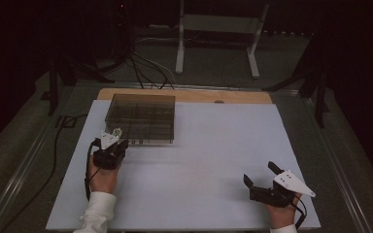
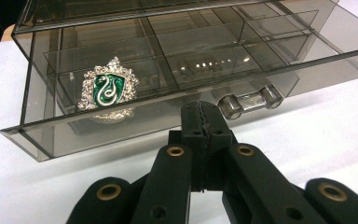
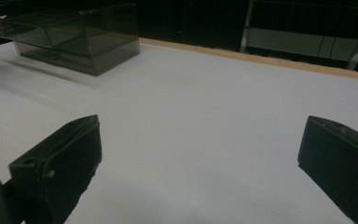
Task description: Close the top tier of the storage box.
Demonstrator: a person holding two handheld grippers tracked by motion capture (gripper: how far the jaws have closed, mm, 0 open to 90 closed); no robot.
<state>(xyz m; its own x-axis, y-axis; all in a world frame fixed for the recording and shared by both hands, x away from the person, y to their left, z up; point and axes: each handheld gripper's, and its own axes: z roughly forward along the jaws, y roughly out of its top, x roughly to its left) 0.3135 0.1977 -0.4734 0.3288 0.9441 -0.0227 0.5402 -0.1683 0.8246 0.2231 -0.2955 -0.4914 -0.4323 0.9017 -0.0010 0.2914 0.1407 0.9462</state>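
The smoky transparent plastic box with divided compartments (image 1: pixel 141 118) stands at the far left of the white desk (image 1: pixel 213 160). The left gripper (image 2: pixel 200 119) rests just before the clear cylindrical drawer handle (image 2: pixel 251 100), jaws pressed together, probably ready to pull the drawer, where a green and silver crest badge (image 2: pixel 108 89) lies. The right gripper (image 1: pixel 262 177) waits well apart, jaws spread

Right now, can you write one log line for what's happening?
left gripper: shut, at drawer box front, by handle | right gripper: open, empty | badge: inside

The left gripper (image 2: pixel 204 122) is seen with fingers (image 2: pixel 193 122) pressed together just before the smoky drawer box (image 2: pixel 270 56), a green crest badge (image 2: pixel 108 89) inside.
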